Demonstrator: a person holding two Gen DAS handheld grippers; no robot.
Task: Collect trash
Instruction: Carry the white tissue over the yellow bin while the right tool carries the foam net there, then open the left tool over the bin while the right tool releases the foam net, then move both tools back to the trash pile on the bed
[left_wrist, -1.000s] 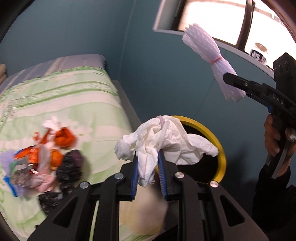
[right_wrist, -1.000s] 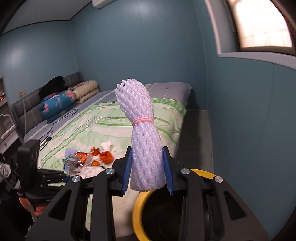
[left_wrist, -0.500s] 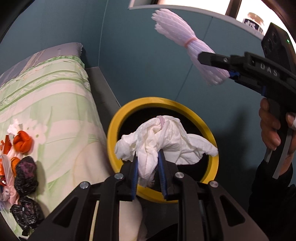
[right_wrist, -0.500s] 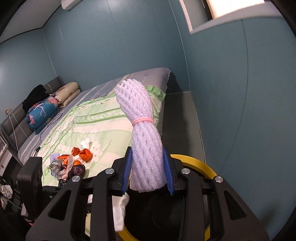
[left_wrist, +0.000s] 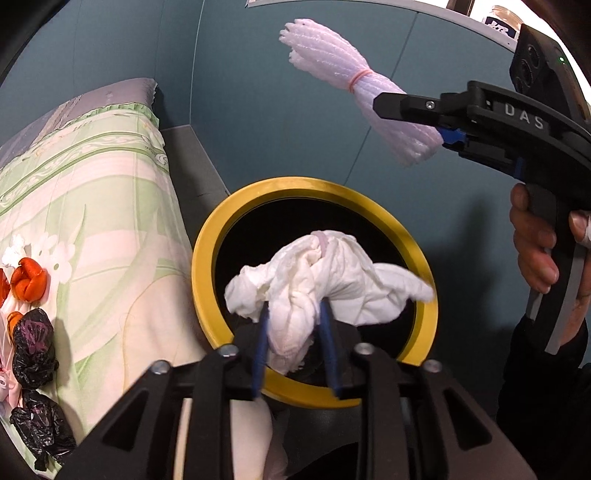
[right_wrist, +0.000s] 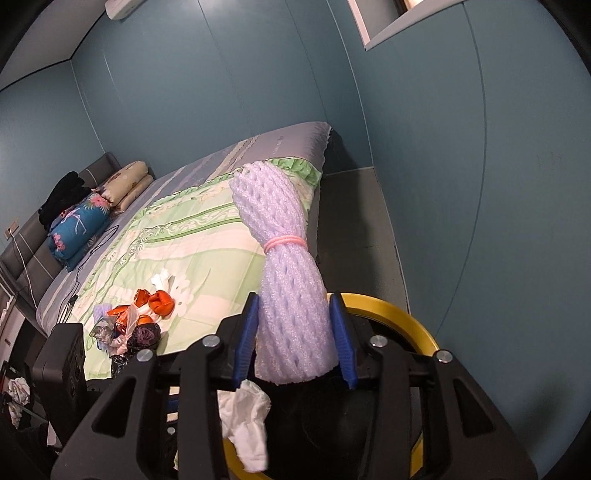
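Observation:
My left gripper (left_wrist: 294, 345) is shut on a crumpled white tissue wad (left_wrist: 325, 280) and holds it over the mouth of a black bin with a yellow rim (left_wrist: 207, 258). My right gripper (right_wrist: 295, 339) is shut on a white foam fruit net (right_wrist: 284, 266) tied with a pink band, held above the bin's yellow rim (right_wrist: 410, 314). The foam net (left_wrist: 354, 88) and right gripper show in the left wrist view, above the bin's far right. The tissue (right_wrist: 247, 424) hangs at the lower left of the right wrist view.
A bed with a green floral quilt (left_wrist: 85, 192) stands left of the bin. More trash lies on it: orange wrappers (left_wrist: 29, 282), black bag bundles (left_wrist: 33, 339). The teal wall (right_wrist: 461, 184) is close behind the bin. Pillows (right_wrist: 125, 184) lie at the bed's far end.
Both grippers have moved toward the bin. The tissue now hangs over the bin's mouth. The foam net has come closer above the rim. Both grips are unchanged.

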